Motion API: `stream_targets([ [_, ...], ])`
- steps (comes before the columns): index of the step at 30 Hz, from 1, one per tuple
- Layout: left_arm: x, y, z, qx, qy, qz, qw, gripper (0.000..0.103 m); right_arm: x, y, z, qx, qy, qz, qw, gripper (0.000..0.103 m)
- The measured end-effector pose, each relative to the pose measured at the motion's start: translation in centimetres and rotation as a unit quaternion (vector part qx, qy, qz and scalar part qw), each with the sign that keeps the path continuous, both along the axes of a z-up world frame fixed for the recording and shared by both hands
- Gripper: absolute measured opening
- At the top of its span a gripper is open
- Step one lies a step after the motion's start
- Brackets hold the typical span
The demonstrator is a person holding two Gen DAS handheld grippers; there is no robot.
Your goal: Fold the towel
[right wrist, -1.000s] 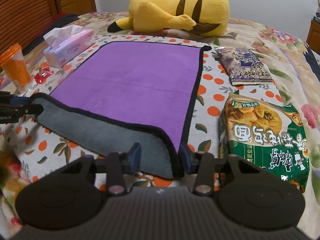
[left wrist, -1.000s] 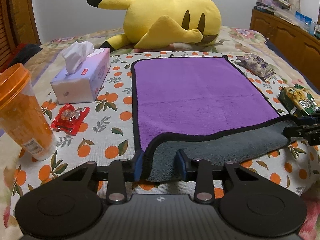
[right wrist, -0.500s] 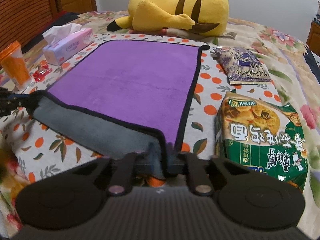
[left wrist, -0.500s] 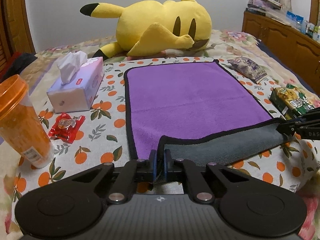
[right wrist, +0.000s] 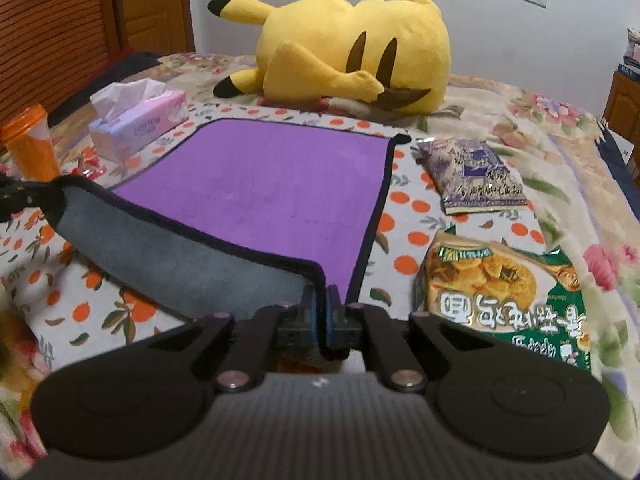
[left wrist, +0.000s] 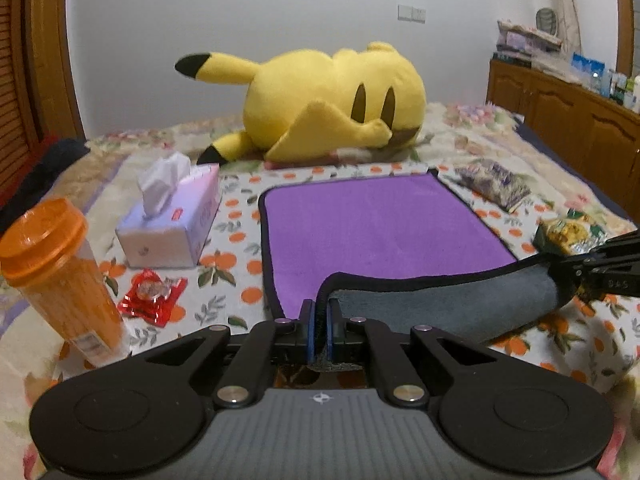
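A purple towel (left wrist: pixel 380 224) with black trim and a grey underside lies on the orange-print bedspread; it also shows in the right wrist view (right wrist: pixel 272 188). My left gripper (left wrist: pixel 319 320) is shut on the towel's near left corner. My right gripper (right wrist: pixel 319 312) is shut on its near right corner. Both corners are lifted off the bed, so the near edge hangs between them with the grey underside (left wrist: pixel 440 312) showing. The right gripper also shows in the left wrist view (left wrist: pixel 592 276), and the left one in the right wrist view (right wrist: pixel 20 196).
A yellow plush toy (left wrist: pixel 332 100) lies beyond the towel. A tissue box (left wrist: pixel 172 220), an orange cup (left wrist: pixel 56 272) and a red candy wrapper (left wrist: pixel 152 296) are on the left. A green snack bag (right wrist: pixel 504 300) and a purple packet (right wrist: pixel 476 176) are on the right.
Both grippers closed on the towel's near corners and have lifted them, raising the near edge off the bed and pulling it taut between them.
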State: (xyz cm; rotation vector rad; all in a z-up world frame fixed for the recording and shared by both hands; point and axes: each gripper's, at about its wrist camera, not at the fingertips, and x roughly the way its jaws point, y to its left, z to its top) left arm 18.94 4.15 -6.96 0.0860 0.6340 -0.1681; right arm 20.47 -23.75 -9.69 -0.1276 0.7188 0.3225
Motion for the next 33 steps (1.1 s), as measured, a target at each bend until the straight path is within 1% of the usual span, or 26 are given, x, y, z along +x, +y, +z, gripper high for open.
stream_targets([
  [3,-0.3,-0.2,0.6,0.000,-0.017,0.000,0.9999,0.006,0.1,-0.2,0.4,0.003,-0.013,0.000,1.000,0.005],
  [8,-0.4,-0.2,1.0,-0.005,-0.028,0.001,0.9996,0.006,0.2,-0.4,1.1,0.014,-0.034,0.002,0.999,0.004],
  [14,-0.2,-0.2,1.5,-0.012,-0.039,0.004,0.9992,0.006,0.7,-0.6,1.6,0.019,-0.049,0.003,0.999,0.004],
  [17,-0.1,-0.3,1.5,-0.010,-0.047,0.010,0.9988,0.006,0.9,-0.7,1.8,0.020,-0.062,0.003,0.998,0.004],
  [25,0.7,-0.7,1.2,-0.001,-0.051,0.007,0.9987,0.006,1.7,-0.6,1.8,0.019,-0.080,-0.001,0.997,0.004],
  [33,2.4,-0.9,0.8,0.009,-0.050,0.010,0.9986,0.006,2.7,-0.4,1.6,0.023,-0.085,0.003,0.996,0.004],
])
